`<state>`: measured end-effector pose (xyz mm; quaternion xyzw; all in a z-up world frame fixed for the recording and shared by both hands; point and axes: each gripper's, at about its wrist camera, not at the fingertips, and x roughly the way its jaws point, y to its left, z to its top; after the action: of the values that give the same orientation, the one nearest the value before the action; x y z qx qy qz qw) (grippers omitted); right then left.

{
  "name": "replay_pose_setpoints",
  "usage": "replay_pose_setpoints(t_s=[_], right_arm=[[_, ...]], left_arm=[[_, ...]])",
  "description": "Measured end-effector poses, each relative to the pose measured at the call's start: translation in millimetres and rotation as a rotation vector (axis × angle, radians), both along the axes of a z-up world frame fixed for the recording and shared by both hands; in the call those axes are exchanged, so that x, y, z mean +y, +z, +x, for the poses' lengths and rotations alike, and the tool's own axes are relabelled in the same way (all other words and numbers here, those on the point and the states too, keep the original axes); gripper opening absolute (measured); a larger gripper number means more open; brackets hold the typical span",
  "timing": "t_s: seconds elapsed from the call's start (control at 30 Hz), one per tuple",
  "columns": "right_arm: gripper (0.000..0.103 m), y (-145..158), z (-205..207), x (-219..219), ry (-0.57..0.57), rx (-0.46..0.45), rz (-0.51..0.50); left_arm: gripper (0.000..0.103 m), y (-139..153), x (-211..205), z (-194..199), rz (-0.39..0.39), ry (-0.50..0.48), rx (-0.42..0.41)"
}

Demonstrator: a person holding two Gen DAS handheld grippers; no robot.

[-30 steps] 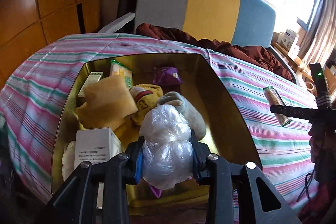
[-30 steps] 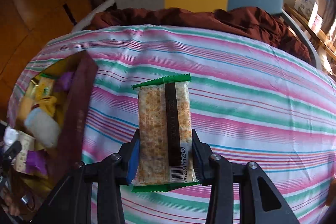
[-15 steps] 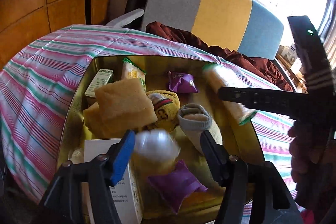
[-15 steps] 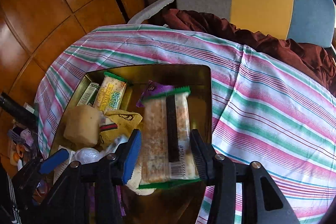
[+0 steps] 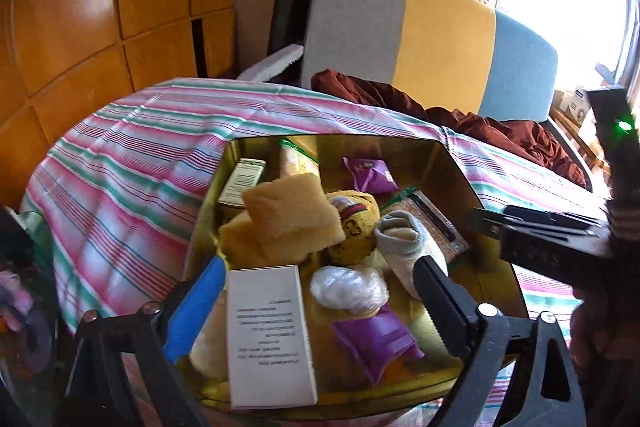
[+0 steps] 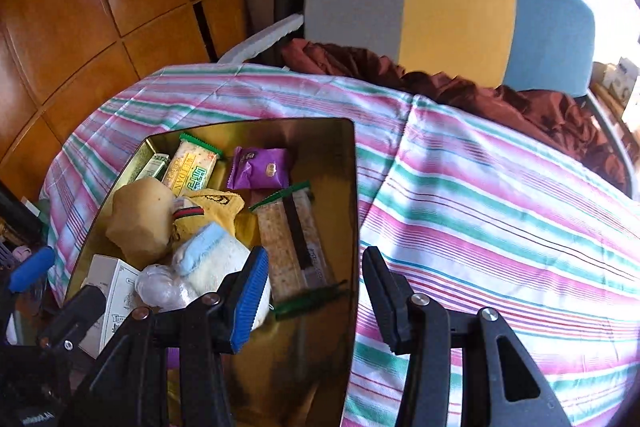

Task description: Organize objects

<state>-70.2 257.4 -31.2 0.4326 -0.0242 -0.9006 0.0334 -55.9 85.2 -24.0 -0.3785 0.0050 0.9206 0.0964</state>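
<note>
My left gripper (image 5: 316, 303) is wide and holds nothing. My right gripper (image 6: 314, 287) is wide too. Only its view shows the whole cracker pack (image 6: 294, 241), lying mid-frame in the gold tin (image 6: 354, 227), and bare striped cloth (image 6: 500, 211) at right.

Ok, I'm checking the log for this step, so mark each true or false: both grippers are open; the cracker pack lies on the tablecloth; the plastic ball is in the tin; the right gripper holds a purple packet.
1. Both grippers, left and right, are open: true.
2. The cracker pack lies on the tablecloth: false, it lies inside the tin.
3. The plastic ball is in the tin: true.
4. The right gripper holds a purple packet: false, its fingers are empty; that packet lies in the tin.
</note>
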Motion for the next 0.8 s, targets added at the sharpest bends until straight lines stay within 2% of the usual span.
replay_pose_setpoints(t_s=[0.03,0.3,0.4,0.6,0.67,0.8], right_arm=[[0.05,2,7,0,-0.011,0.017,0.013],[0.05,5,58,-10,-0.047,0.075,0.054],[0.05,2,73,-14,-0.057,0.075,0.053],[0.05,-3,87,-19,-0.064,0.076,0.056],[0.05,-2,88,-21,-0.065,0.079,0.059],[0.05,-1,90,-23,-0.064,0.085,0.061]], left_arm=[[0.103,2,-2,3,-0.005,0.008,0.007],[0.103,14,-13,28,-0.029,0.04,0.07],[0.103,16,-13,37,-0.065,0.068,0.082],[0.103,15,-19,47,-0.061,0.108,0.068],[0.097,14,-22,53,-0.049,0.117,0.082],[0.096,13,-28,55,-0.032,0.12,0.081]])
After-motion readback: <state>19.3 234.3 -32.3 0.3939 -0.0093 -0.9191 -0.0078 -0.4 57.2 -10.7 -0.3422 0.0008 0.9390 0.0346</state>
